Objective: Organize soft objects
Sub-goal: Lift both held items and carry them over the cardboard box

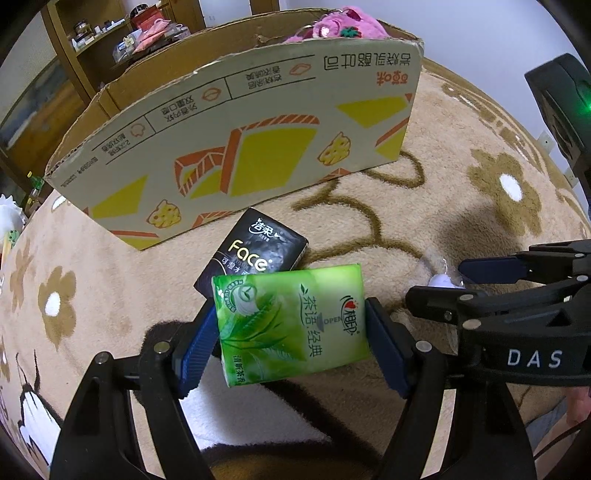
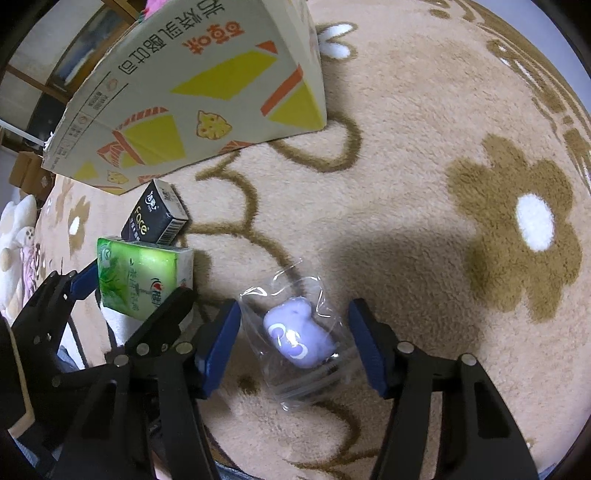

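My left gripper (image 1: 291,332) is shut on a green tissue pack (image 1: 291,321), its blue pads pressed on both short sides; the pack also shows in the right wrist view (image 2: 138,280). A black "Face" tissue pack (image 1: 255,251) lies on the carpet just behind it, also in the right wrist view (image 2: 155,214). My right gripper (image 2: 293,339) is open, its pads on either side of a purple soft toy in a clear plastic bag (image 2: 297,338) on the carpet. The right gripper shows at the right of the left wrist view (image 1: 472,280).
An open cardboard box (image 1: 236,147) with yellow and orange print stands on the beige flower-patterned carpet (image 2: 443,184), behind the packs. A pink plush (image 1: 343,26) sticks out of the box. Wooden shelves (image 1: 110,37) stand at the far left.
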